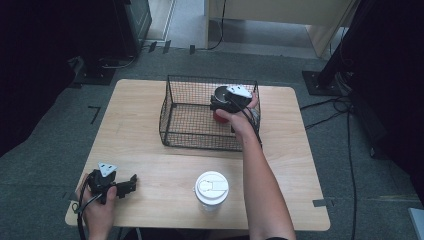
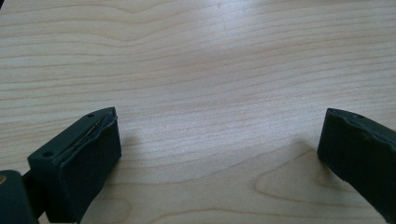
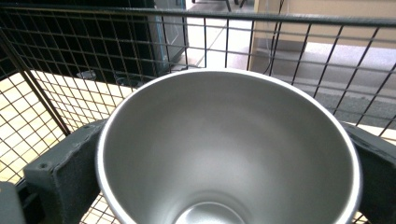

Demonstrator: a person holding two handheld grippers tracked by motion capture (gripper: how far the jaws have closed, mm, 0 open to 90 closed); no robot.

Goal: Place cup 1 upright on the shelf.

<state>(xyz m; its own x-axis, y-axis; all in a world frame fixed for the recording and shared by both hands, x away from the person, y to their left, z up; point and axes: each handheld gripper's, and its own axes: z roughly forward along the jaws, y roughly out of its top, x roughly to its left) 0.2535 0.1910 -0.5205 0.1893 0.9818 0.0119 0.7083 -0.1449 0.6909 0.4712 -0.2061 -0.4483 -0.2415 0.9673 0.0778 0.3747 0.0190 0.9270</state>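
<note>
On the wooden table (image 1: 150,150) a black wire basket (image 1: 190,135) stands toward the far middle. A white lidded cup (image 1: 211,188) stands alone near the front edge, at about 6 o'clock from the basket and well apart from it. The basket's mesh walls close in around the right gripper (image 1: 223,103), with the far wall (image 3: 233,42) rising just behind what lies between its jaws.

The steel cup (image 3: 224,149), red on the outside (image 1: 218,117), sits inside the basket at its right end, mouth open toward the right gripper view. One jaw flanks its rim at 9 o'clock and the other at 3 o'clock; they stand at their widest, and whether the pads press on the cup's wall I cannot tell.

The left gripper (image 1: 131,182) rests at the table's front left corner, about 7 o'clock from the basket, jaws released over bare wood.
</note>
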